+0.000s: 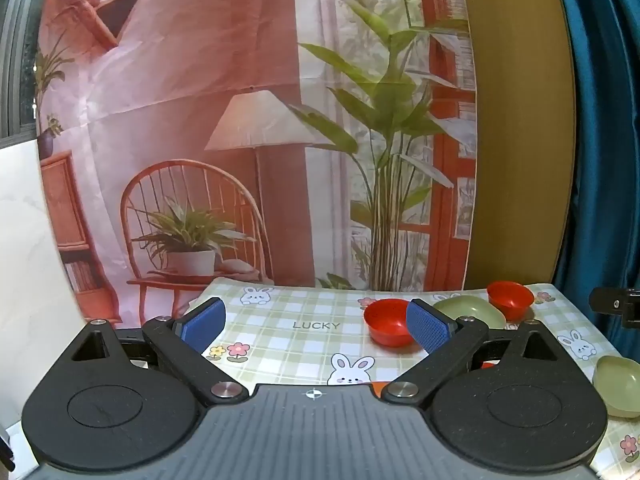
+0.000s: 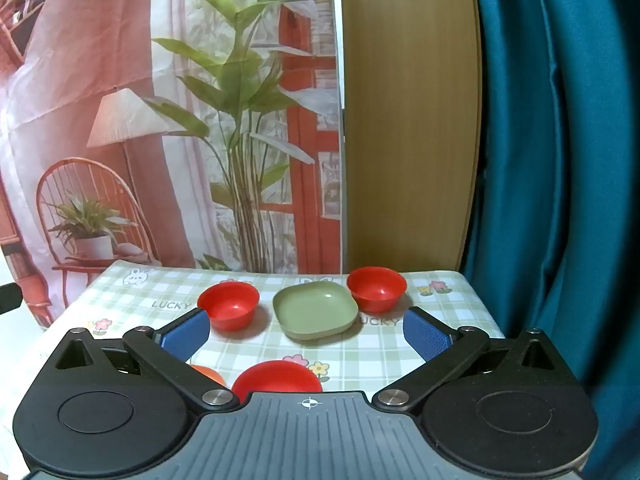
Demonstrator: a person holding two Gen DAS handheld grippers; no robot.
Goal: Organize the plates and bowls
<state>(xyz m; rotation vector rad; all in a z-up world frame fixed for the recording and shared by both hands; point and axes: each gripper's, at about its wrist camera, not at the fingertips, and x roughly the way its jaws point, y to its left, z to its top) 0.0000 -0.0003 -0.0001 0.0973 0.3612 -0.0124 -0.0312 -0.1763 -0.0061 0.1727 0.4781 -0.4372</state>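
A checked cloth printed with rabbits and flowers covers the surface (image 2: 360, 352), backed by a printed wall hanging (image 2: 160, 120), a wood panel (image 2: 408, 120) and a teal curtain (image 2: 560, 160). Toward the far edge, a green square plate (image 2: 315, 311) sits between two red bowls, one on its left (image 2: 228, 305) and one near the far right corner (image 2: 376, 288). A third red bowl (image 2: 277, 378) lies at the near edge. A pale green bowl (image 1: 618, 385) rests by the right edge. The left gripper (image 1: 316, 326) and right gripper (image 2: 306, 334) hang wide open, holding nothing.
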